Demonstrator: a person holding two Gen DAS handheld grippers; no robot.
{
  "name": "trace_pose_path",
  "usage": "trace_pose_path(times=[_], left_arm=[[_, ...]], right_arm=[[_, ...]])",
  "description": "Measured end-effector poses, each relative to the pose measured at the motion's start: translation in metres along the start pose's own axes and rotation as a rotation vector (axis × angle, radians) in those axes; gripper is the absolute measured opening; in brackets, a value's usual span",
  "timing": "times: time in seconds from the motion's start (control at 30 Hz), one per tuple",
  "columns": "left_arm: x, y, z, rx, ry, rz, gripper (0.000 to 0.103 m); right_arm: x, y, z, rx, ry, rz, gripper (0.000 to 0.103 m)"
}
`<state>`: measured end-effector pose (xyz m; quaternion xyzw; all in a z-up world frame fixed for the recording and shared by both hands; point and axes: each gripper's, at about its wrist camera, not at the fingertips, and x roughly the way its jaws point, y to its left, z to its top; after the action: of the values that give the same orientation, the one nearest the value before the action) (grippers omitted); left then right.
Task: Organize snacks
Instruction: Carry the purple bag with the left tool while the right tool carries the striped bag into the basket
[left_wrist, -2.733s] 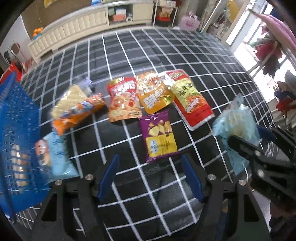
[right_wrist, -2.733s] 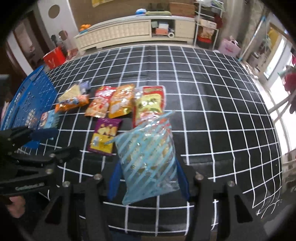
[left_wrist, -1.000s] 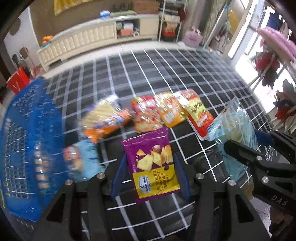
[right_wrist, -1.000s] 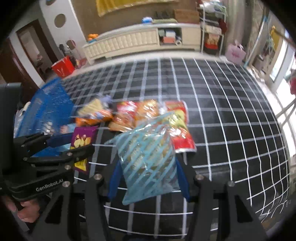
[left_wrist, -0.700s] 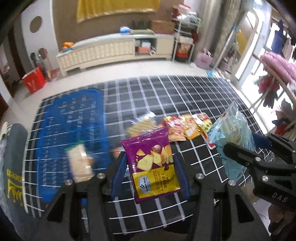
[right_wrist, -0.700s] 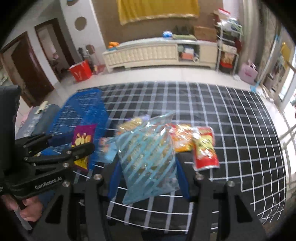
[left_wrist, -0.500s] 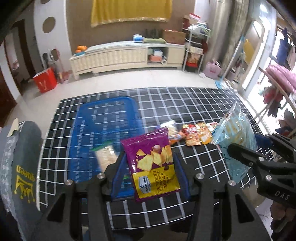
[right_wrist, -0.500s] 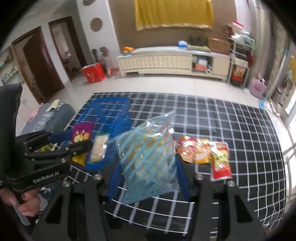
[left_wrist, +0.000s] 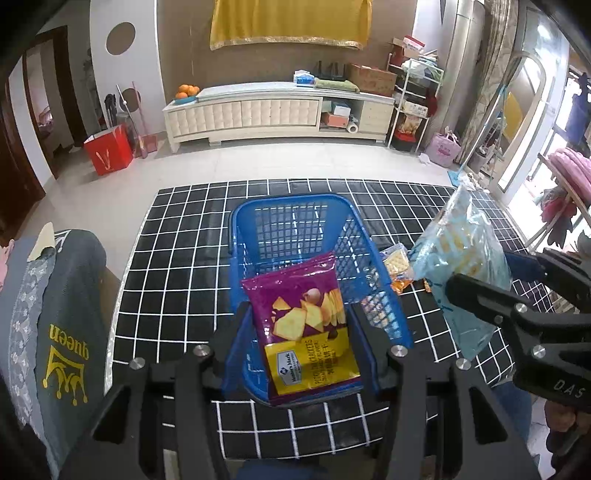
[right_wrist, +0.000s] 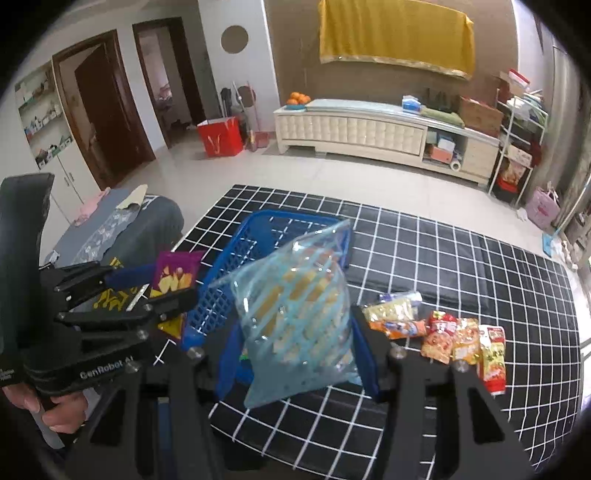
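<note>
A living room with a pale cabinet (left_wrist: 277, 110) along the far wall; the checked desk (left_wrist: 177, 258) carries the blue basket (left_wrist: 291, 214) straight ahead of both grippers. The left gripper (left_wrist: 301, 332) is clenched on the purple chip bag (left_wrist: 303, 314), held over the basket's near end; the right gripper (right_wrist: 295, 332) grasps the striped blue bag (right_wrist: 295, 314) just right of it. Neither is dropped yet, and five packets (right_wrist: 439, 336) lie further right on the desk, so much is left. Basket walls flank the left gripper closely; open desk lies rightward

Basket (left_wrist: 295, 214) on the surface (left_wrist: 177, 258), chip bag (left_wrist: 303, 321) held over its near end, cracker bag (left_wrist: 461, 266) right of it, loose snacks (right_wrist: 443, 332) farther right.
</note>
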<state>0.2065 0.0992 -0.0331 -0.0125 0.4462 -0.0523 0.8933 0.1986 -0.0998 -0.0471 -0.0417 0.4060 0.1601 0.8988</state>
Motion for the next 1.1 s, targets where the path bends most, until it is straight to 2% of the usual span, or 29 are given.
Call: trace_pose_path(times=[0.33, 0.63, 0.93, 1.03, 1.1], left_arm=[[0.052, 0.022, 0.007, 0.006, 0.067, -0.037, 0.049], [0.095, 0.029, 0.013, -0.029, 0.139, -0.063, 0.049], [0.098, 0.027, 0.012, -0.006, 0.142, -0.069, 0.05], [0.099, 0.031, 0.012, -0.03, 0.154, -0.086, 0.05], [0.097, 0.034, 0.013, -0.052, 0.162, -0.104, 0.051]], right_arm=[[0.056, 0.018, 0.008, -0.025, 0.087, -0.027, 0.058], [0.104, 0.014, 0.013, -0.058, 0.177, 0.009, 0.059], [0.113, 0.014, 0.012, -0.085, 0.207, -0.012, 0.066], [0.107, 0.015, 0.014, -0.099, 0.181, -0.03, 0.074], [0.104, 0.014, 0.014, -0.089, 0.169, -0.019, 0.075]])
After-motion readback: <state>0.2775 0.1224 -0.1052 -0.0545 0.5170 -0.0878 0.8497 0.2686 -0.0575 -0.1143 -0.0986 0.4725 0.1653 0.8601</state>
